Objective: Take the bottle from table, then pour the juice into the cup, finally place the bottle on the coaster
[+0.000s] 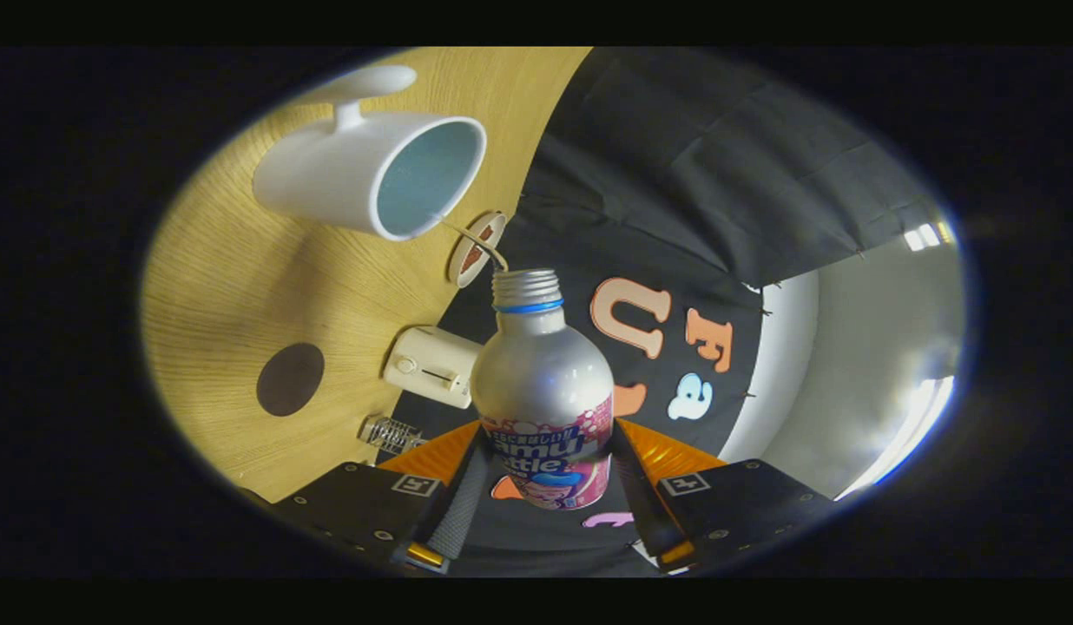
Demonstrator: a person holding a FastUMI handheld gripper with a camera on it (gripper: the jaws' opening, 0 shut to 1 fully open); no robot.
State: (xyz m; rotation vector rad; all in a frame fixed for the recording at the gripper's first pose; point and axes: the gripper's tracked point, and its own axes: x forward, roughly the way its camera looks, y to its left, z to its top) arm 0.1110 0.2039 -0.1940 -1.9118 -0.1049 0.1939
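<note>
While the whole view rolls over on its side, the gripper [543,473] has the bottle [543,382] clamped between its two fingers, both pressing on the labelled lower body. The bottle is a silvery metal one with a threaded neck, a blue ring below the thread and a pink label; its open mouth points toward the cup [371,174]. That white cup with a pale blue inside stands on the wooden table [233,286], its handle on the far side from the bottle, its rim near the bottle's mouth but not touching it. Just beyond the cup's rim lies a small round disc [476,247]. A dark round coaster [290,379] sits on the table well apart from the cup, near a small white toaster [431,366].
</note>
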